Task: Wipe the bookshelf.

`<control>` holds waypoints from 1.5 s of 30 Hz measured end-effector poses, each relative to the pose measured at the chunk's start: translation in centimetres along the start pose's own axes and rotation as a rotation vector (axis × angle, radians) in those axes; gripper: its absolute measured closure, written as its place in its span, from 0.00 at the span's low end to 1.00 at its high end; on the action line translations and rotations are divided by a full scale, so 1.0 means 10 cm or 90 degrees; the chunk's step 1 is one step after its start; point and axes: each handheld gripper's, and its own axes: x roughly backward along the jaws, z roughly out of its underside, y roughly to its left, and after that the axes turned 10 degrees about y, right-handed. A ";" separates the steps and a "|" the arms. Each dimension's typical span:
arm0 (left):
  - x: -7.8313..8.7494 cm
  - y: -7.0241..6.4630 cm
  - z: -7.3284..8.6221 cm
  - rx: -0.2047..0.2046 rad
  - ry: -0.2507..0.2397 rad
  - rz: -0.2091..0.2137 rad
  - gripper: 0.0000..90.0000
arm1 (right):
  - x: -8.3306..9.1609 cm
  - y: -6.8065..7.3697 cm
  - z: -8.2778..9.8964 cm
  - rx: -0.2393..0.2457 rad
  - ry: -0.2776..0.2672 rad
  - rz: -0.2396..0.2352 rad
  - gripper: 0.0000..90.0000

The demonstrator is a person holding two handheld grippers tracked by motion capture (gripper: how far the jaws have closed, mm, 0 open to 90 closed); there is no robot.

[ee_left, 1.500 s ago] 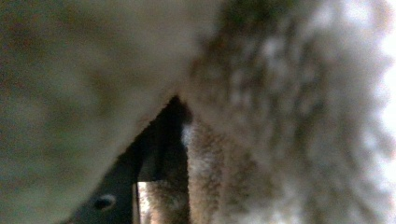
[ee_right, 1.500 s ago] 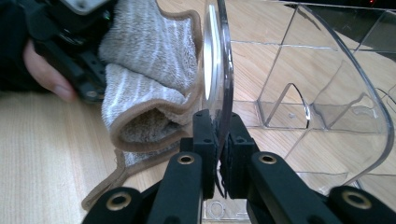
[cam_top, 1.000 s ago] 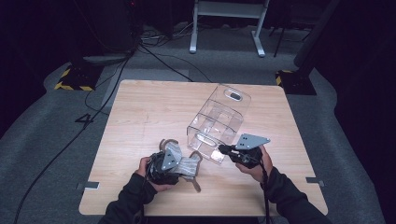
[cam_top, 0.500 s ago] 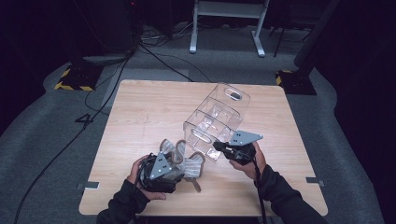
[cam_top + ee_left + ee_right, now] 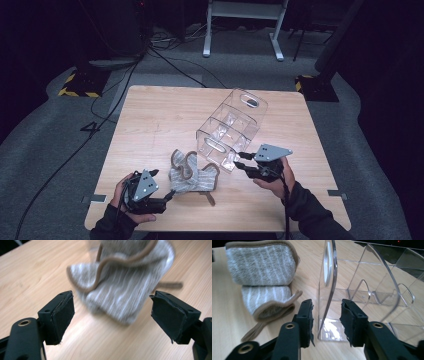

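On my tabletop (image 5: 150,115) the clear organizer (image 5: 232,127) lies centre-right. My right tool (image 5: 325,315), jaws just opening, straddles its end wall untouching. The folded cloth (image 5: 192,175) lies beside it; my left tool (image 5: 112,315) gapes wide, empty.
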 end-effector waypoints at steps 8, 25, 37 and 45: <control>-0.04 0.06 0.28 0.013 0.060 -0.023 0.22 | 0.25 -0.06 0.34 -0.006 0.027 0.028 0.55; -0.25 0.35 0.66 0.062 0.122 -0.005 0.22 | 0.54 -0.35 1.32 -0.094 0.106 0.087 0.36; -0.26 0.51 0.84 0.099 0.085 0.047 0.21 | 0.74 -0.47 1.86 -0.188 0.117 0.083 0.29; -0.26 0.51 0.84 0.103 0.085 0.046 0.20 | 0.72 -0.47 1.89 -0.190 0.122 0.083 0.26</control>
